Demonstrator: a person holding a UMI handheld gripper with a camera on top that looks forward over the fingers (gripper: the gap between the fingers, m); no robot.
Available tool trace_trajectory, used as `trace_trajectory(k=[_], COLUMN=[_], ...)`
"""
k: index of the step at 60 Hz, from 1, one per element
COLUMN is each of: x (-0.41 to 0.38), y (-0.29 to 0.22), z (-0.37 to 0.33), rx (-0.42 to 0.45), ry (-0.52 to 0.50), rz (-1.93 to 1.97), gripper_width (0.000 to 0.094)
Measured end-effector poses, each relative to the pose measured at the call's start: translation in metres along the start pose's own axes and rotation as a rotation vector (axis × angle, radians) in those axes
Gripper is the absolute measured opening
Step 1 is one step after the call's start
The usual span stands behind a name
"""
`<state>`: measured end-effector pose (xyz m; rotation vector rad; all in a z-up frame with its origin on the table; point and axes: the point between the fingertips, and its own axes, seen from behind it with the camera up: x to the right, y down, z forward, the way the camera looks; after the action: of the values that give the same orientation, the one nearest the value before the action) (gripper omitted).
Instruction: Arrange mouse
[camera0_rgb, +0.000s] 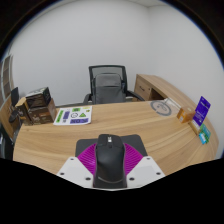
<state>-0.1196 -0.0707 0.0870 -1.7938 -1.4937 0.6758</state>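
Note:
A black computer mouse (110, 160) sits between my gripper's (111, 163) two fingers, its front pointing away over the wooden desk (120, 128). Both magenta pads (89, 156) press against its sides, so the gripper is shut on the mouse. The mouse appears held above the desk's near edge. Its underside is hidden.
A black office chair (107, 85) stands behind the desk. A dark box (38, 105) and a printed sheet (72, 116) lie to the left. A round grey object (161, 106), a small orange item (184, 113) and a purple-blue box (202, 112) are to the right.

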Motion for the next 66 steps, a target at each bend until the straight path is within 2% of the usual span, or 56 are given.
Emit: trace_trajectory(k=[13, 20, 23, 29, 30, 33, 36, 41, 48, 66], x=[0.009, 0.011, 0.010, 0.008, 0.008, 0.004, 0.007, 0.012, 0.005, -0.015], y=[0.058, 0.074, 0.076, 0.077, 0.076, 0.075, 0.073, 0.064, 0.050, 0.025], z=[0.047, 0.055, 0.055, 0.054, 0.054, 0.051, 0.048, 0.035, -0.006, -0.219], rx=[-0.097, -0.101, -0.101, -0.105, -0.104, -0.101, -0.094, -0.075, -0.066, 0.000], ry=[-0.020, -0.018, -0.025, -0.031, -0.030, -0.046, -0.036, -0.010, -0.030, -0.105], rz=[0.021, 0.017, 0.018, -0.002, -0.002, -0.014, -0.021, -0.044, -0.037, -0.043], gripper_width=[0.0321, 0.0332, 0.0367, 0.0525, 0.0587, 0.0880, 0.0829, 0.0869, 0.0861, 0.0863])
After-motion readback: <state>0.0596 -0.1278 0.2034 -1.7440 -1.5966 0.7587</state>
